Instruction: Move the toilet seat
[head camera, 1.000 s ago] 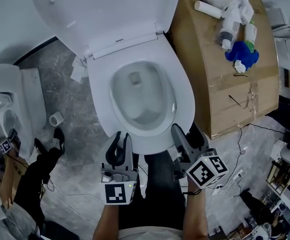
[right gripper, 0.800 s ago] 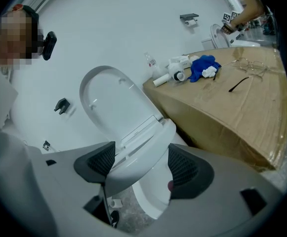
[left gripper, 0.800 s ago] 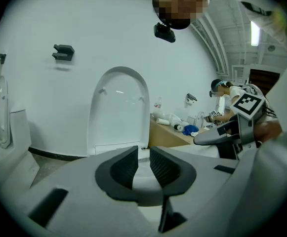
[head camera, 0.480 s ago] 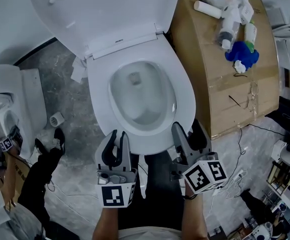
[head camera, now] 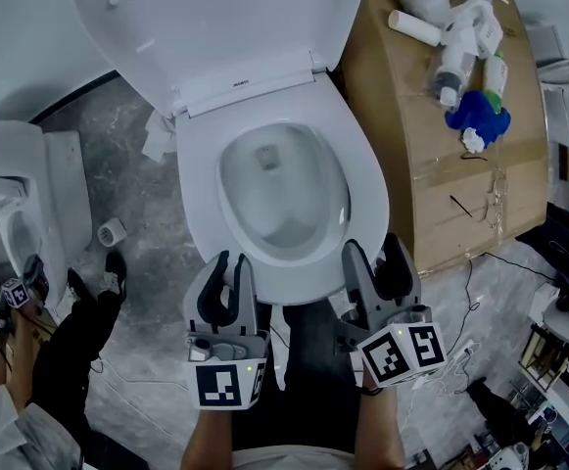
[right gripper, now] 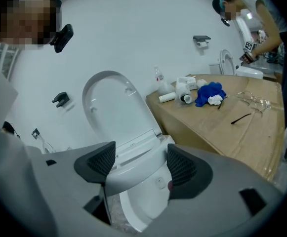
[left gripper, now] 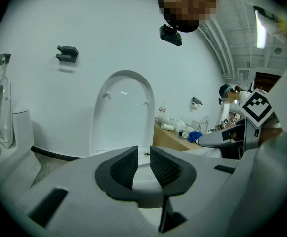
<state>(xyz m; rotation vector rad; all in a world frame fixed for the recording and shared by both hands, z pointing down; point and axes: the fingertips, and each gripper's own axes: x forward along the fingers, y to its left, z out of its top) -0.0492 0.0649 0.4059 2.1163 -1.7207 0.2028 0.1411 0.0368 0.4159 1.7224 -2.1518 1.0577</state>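
The white toilet seat (head camera: 364, 179) lies down on the bowl, and the lid (head camera: 215, 18) stands raised behind it. My left gripper (head camera: 229, 267) hovers at the seat's front left edge. Its jaws stand a narrow gap apart with nothing between them, as the left gripper view (left gripper: 143, 164) shows. My right gripper (head camera: 374, 258) is at the seat's front right edge with its jaws wide apart. In the right gripper view (right gripper: 141, 164) the seat's rim (right gripper: 133, 174) shows between the pads, which do not press on it. The lid (right gripper: 108, 107) rises beyond.
A cardboard-covered bench (head camera: 460, 194) stands close on the toilet's right, with bottles and a blue cloth (head camera: 478, 111) on it. A paper roll (head camera: 111, 231) lies on the floor at left, near a second toilet (head camera: 10, 213). Cables run over the floor at right.
Both grippers have shifted only slightly at the front of the bowl. Neither pair of jaws has opened or closed.
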